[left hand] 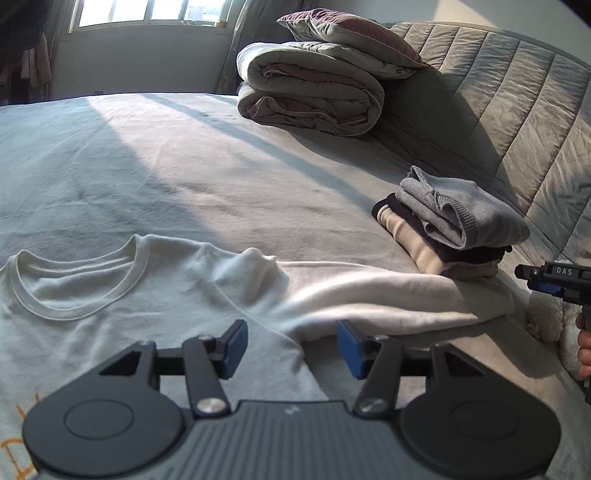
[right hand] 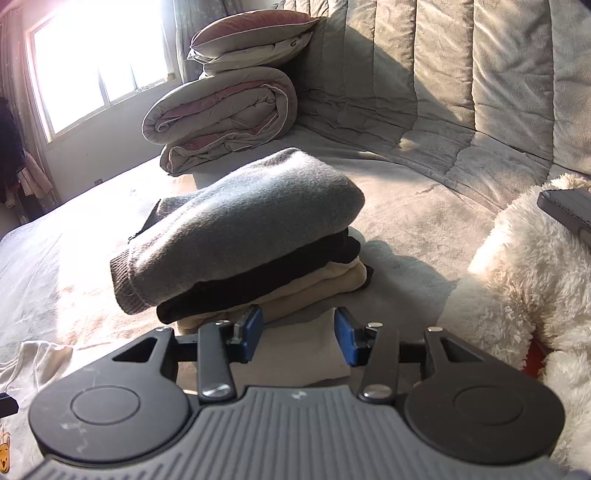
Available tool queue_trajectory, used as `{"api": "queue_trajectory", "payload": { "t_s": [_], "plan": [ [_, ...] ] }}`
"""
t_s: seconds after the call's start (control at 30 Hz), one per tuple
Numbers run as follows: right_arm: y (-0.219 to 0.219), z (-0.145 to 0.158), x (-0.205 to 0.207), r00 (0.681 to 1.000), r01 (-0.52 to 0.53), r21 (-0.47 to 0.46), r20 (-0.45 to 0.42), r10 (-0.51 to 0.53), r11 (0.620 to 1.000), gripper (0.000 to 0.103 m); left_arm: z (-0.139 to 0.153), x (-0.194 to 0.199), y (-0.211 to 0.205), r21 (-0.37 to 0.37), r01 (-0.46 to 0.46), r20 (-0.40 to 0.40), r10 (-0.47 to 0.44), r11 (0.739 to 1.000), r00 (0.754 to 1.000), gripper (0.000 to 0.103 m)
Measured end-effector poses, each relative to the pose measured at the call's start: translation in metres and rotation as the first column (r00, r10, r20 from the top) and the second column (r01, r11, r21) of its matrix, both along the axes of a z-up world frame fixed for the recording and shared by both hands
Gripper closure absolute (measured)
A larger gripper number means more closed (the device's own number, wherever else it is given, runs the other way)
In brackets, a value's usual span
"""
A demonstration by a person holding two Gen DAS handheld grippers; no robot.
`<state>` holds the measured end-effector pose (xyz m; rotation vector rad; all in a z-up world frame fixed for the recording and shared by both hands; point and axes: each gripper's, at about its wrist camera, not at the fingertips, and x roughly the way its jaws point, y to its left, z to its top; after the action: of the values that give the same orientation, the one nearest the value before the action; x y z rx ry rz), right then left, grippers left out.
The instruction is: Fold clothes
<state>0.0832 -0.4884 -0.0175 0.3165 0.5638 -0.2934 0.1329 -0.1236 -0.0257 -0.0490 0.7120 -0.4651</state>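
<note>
Sunlit bed [left hand: 184, 166] fills our view; our left gripper [left hand: 291, 345] gapes over the white shirt [left hand: 129, 295], our right gripper [right hand: 298, 339] gapes before the folded pile [right hand: 240, 236] at centre.

Sun from a window [right hand: 99, 70] falls in a bright band across the grey bed [left hand: 177, 162]. A padded headboard [right hand: 461, 81] runs along its far side. Beside it lies a rolled duvet [left hand: 310, 92] with a pillow [left hand: 351, 35] on top.
</note>
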Motion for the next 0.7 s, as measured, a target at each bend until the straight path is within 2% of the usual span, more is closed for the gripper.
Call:
{"api": "queue_trajectory", "payload": {
  "t_s": [0.13, 0.23, 0.4, 0.5, 0.6, 0.7],
  "plan": [
    [0.021, 0.011, -0.002, 0.999, -0.043, 0.013, -0.007, 0.043, 0.999, 0.05, 0.007, -0.02, 0.03, 0.072, -0.046, 0.043, 0.043, 0.996, 0.998, 0.028],
    [0.045, 0.017, -0.004, 0.996, -0.094, 0.023, -0.012, 0.094, 0.995, 0.046, 0.009, -0.026, 0.064, 0.071, -0.11, 0.047, 0.107, 0.991, 0.993, 0.027],
    [0.087, 0.015, 0.0, 0.985, -0.166, 0.033, -0.044, 0.168, 0.986, 0.043, 0.01, -0.034, 0.128, 0.018, -0.244, 0.004, 0.243, 0.97, 0.97, 0.026],
    [0.111, 0.011, 0.005, 0.977, -0.202, 0.056, -0.058, 0.205, 0.978, 0.04, 0.01, -0.042, 0.157, -0.022, -0.298, -0.004, 0.298, 0.954, 0.955, 0.021],
    [0.13, 0.005, 0.012, 0.972, -0.217, 0.083, -0.071, 0.223, 0.973, 0.037, 0.002, -0.05, 0.178, -0.045, -0.344, -0.009, 0.344, 0.938, 0.939, 0.018],
    [0.145, -0.006, 0.016, 0.971, -0.215, 0.115, -0.084, 0.225, 0.97, 0.037, -0.017, -0.055, 0.196, -0.099, -0.388, -0.043, 0.385, 0.916, 0.922, 0.018]
  ]
}}
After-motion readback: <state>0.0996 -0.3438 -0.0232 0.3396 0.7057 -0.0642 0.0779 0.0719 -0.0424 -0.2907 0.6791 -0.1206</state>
